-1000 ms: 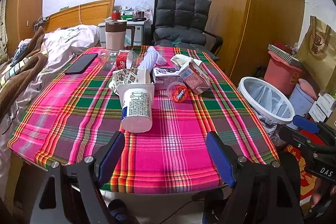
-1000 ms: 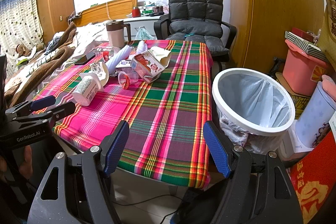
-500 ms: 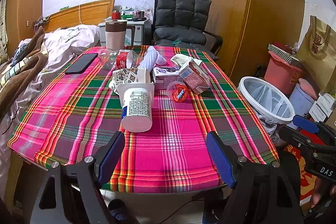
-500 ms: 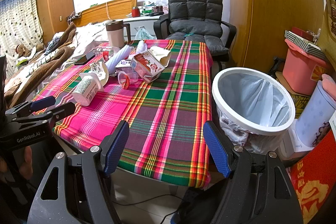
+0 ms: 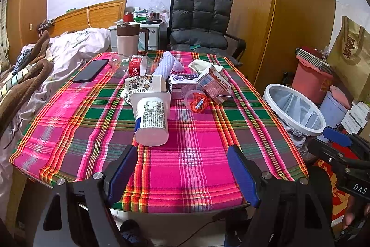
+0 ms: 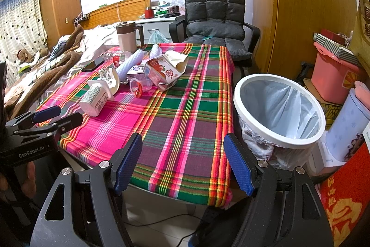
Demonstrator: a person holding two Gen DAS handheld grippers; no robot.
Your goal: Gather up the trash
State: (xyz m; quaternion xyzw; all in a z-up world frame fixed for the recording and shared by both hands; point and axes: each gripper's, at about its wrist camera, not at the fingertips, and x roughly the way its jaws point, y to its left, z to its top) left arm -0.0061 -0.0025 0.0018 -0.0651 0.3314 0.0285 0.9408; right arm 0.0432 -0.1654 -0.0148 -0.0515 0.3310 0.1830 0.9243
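Evenly bright indoor light; soft shadows. Sharp centre, heavy fisheye bending and black vignette from 10 to 2 o'clock.

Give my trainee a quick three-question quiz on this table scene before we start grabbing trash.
1. True or false: the left gripper is holding something.
2. Which lies nearest the left gripper: A) white yogurt cup, B) black phone, C) pink milk carton?
3. On which side of the table does the white trash bin stand in the right wrist view?

Key: 1 false, open and empty; 2 A; 3 right.
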